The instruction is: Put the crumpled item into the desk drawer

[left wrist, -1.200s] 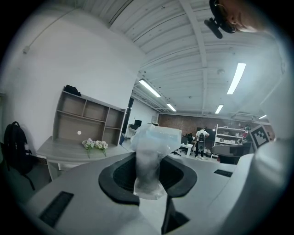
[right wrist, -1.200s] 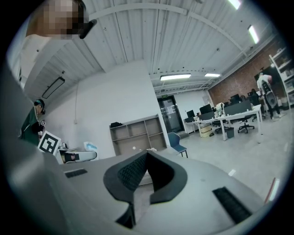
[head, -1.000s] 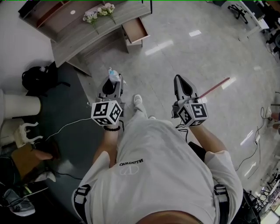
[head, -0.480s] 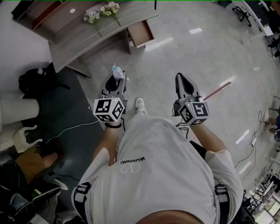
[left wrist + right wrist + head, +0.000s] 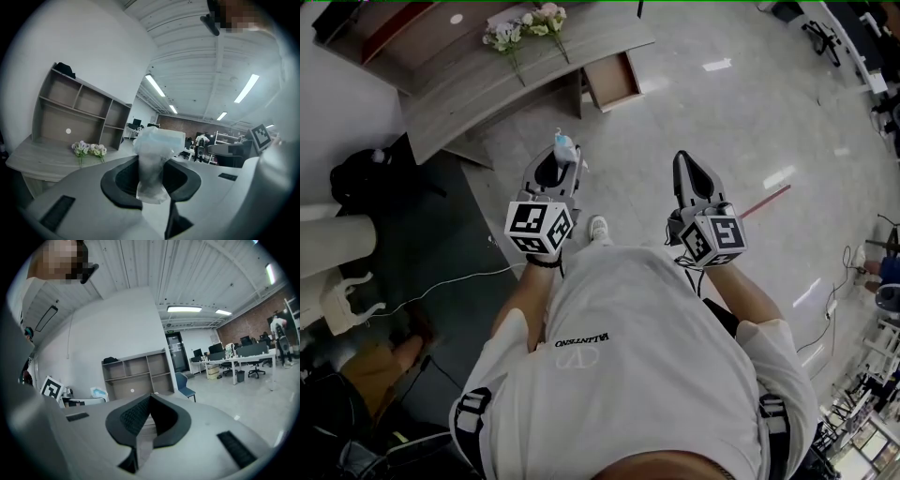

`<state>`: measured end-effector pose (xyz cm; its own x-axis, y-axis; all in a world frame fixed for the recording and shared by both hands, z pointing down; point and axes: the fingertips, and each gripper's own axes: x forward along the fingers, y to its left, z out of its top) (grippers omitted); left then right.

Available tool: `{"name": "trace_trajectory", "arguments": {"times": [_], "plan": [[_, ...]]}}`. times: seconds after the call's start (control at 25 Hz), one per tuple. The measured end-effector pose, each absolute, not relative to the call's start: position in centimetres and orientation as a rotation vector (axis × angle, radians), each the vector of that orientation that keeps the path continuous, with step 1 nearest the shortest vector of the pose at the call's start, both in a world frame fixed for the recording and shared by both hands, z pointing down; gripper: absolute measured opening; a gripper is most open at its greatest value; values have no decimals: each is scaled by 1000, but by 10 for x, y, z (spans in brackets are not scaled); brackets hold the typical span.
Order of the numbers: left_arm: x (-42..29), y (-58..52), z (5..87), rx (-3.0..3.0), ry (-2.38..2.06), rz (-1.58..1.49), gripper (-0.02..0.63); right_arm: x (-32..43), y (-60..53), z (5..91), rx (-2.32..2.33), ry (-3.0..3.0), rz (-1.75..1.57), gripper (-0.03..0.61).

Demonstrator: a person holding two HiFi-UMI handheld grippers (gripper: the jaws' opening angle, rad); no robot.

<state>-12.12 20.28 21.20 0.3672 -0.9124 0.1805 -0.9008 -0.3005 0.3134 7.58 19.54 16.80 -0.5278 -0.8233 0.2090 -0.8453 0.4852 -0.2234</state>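
**A:** Where is the crumpled item?

**B:** It is in my left hand-held gripper [image 5: 562,157]. The jaws are clenched on it. In the left gripper view the crumpled item [image 5: 155,152] stands upright between the two pads. It is thin, pale blue and white. Its top comes out above the tips and a small piece hangs under them.

**A:** And your other hand?

**B:** My right hand-held gripper [image 5: 684,167] is closed too, but on nothing. In the right gripper view the two dark pads meet at the tip and nothing is between them.

**A:** Is the drawer open?

**B:** Yes. In the head view the drawer [image 5: 613,81] is pulled out at the right end of the grey surface [image 5: 478,80], and I see its brown inside. I cannot tell if something lies in it.

**A:** How close is the item to it?

**B:** Well apart. I hold both hand-held grippers in front of my body, over the pale floor [image 5: 722,112]. The surface is further ahead, with the drawer ahead and a little to the right of the left one.

**A:** What else is on the surface?

**B:** Some white and pink flowers [image 5: 525,25] lie on it, and a shelf unit [image 5: 91,101] stands at its back, against the wall.
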Motion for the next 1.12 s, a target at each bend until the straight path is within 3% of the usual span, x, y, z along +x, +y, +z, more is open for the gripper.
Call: {"name": "trace_trajectory", "arguments": {"times": [0.68,1.12], "plan": [[-110,100,232,2265,-1534,2,103,62,88,188,1456,-2636,510,-2],[-62,-3,255,2217,-1557,57,103,87,-18,215,1332,-2641,551,-2]]}}
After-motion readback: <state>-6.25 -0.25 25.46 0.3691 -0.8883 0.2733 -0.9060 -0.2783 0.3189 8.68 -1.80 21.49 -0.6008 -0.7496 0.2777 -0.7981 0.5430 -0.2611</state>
